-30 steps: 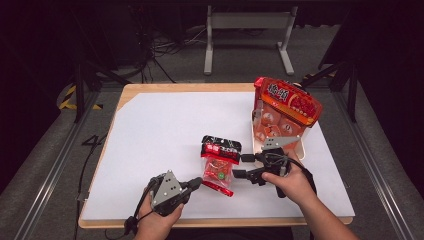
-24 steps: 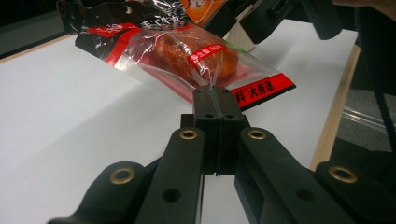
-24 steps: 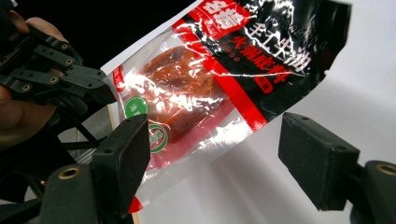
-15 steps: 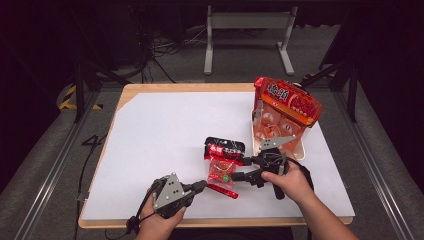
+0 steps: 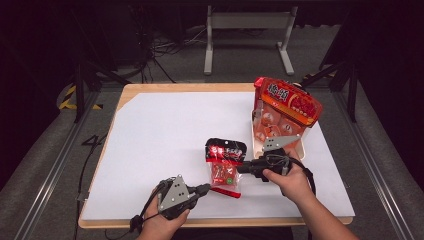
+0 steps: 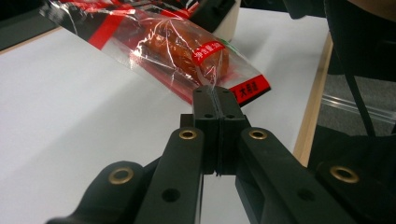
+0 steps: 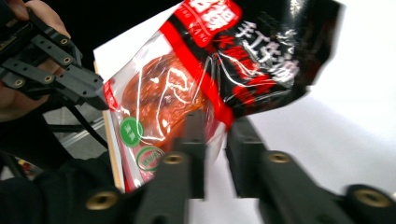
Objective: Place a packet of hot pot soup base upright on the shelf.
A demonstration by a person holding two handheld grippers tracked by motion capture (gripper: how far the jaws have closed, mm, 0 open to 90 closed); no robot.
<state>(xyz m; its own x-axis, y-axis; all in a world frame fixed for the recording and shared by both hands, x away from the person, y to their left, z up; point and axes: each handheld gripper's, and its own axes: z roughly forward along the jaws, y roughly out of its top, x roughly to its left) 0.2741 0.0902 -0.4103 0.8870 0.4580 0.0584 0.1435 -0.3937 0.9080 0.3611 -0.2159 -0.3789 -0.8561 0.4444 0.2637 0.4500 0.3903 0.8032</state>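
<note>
Left hand-held gripper (image 6: 215, 93): jaws pressed together on the clear film edge of the packet (image 6: 187, 51), near its red-labelled end; the bite is thin, film only.
Right hand-held gripper (image 7: 215, 126): jaws a little apart, straddling the packet's side edge; whether the pads press the film I cannot tell.
Packet: a red and black snack pouch with a clear window, near the front edge of the tabletop (image 5: 150, 130), right of middle, between the two grippers; in the right gripper view it looks lifted and tilted.
Tub (image 5: 280, 115): red-lidded, clear, standing toward the right edge of the tabletop, just behind the right hand (image 5: 290, 180).
Risk, slip: the left pinch sits on slick film at the very rim, so a pull could let it slide out and drop the packet.
Risk, tear: if both grippers pull apart, the seam may split and spill the contents.
Risk, crush: closing the right jaws farther in would squeeze the food.
Risk, knock: a backward swing of the right hand could bump the tub.
</note>
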